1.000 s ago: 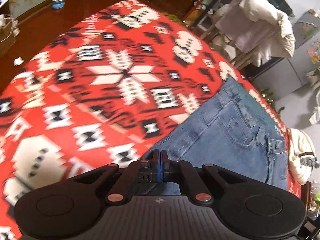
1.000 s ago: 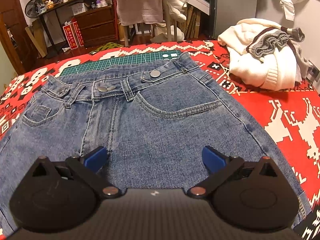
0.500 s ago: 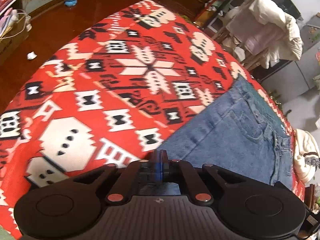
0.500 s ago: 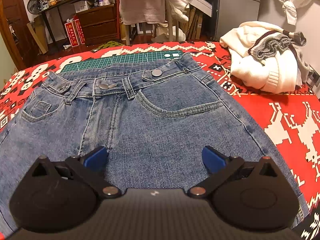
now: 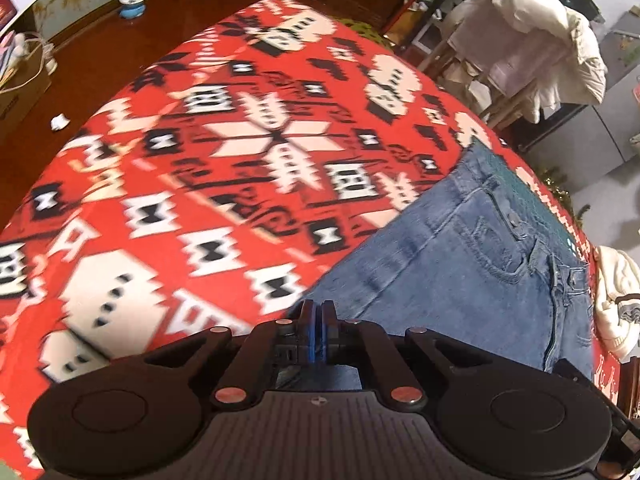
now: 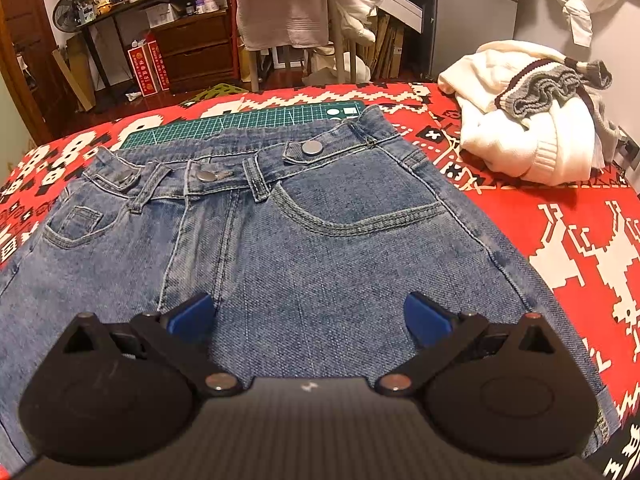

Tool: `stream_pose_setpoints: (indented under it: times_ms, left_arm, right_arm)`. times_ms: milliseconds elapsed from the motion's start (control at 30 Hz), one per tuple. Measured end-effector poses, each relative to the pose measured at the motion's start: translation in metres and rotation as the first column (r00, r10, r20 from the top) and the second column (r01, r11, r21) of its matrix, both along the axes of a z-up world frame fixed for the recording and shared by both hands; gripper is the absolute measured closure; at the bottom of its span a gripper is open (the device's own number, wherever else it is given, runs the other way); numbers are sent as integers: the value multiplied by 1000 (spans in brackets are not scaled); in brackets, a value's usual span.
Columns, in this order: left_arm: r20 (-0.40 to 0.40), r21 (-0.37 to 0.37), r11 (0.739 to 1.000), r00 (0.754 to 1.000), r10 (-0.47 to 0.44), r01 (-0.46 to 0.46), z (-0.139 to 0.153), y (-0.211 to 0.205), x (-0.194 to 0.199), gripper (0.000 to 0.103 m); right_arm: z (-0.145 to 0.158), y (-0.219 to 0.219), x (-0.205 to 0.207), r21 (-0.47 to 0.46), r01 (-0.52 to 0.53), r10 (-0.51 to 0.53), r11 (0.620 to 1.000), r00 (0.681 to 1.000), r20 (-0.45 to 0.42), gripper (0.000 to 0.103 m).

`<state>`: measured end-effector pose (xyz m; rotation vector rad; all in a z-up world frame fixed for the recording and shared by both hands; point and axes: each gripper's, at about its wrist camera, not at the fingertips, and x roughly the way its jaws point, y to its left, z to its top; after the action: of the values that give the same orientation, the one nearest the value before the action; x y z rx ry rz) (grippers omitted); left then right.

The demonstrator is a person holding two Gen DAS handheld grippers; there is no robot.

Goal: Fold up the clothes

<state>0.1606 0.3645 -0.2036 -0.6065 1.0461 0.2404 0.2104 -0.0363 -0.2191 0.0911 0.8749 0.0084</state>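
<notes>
One pair of blue denim jeans (image 6: 320, 248) lies flat on the red patterned blanket (image 5: 192, 184). The left gripper (image 5: 317, 334) has its jaws pressed together at the jeans' edge; whether denim is pinched, I cannot tell. The right gripper (image 6: 308, 316) is spread wide above them. One white knit sweater (image 6: 520, 136) sits far right.

Your jeans (image 6: 320, 248) are faded blue. The blanket (image 5: 200, 168) is red with white-and-black geometric shapes, and the sweater (image 6: 520, 136) looks cream, grey-trimmed.

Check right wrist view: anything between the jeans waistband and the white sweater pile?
Only bare red patterned blanket separates the jeans from the white sweater pile in the right wrist view. The green cutting mat lies behind the waistband, not between them.
</notes>
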Motion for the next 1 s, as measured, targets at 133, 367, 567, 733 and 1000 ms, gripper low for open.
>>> stream_pose_setpoints:
  times_ms: [133,367,567,733,1000]
  left_arm:
    - [0,-38,999,1000,26,-26,-1,12,-18,100]
    - [0,-17,1000,1000,24,-24,7,12,-30,100]
    - [59,11,1000,998,3,-4,23,4,-11,100]
    - [142,-6,998,988,-55,57,29,-22,33,100]
    - [224,16,989,963,-149,149,24,-62,123,100]
  right_arm:
    - [0,0,0,-4,-4,4,1000,1000,-1,0]
    - [-1,1,-1,-12,-10,10,1000,1000,-1,0]
    - [-1,1,-1,-17,-13,13,1000,1000,0,0]
    - [0,0,-1,-12,-20,19,1000,1000,-4,0]
    - [6,-12,2,40,27,-27,999,1000,5,0]
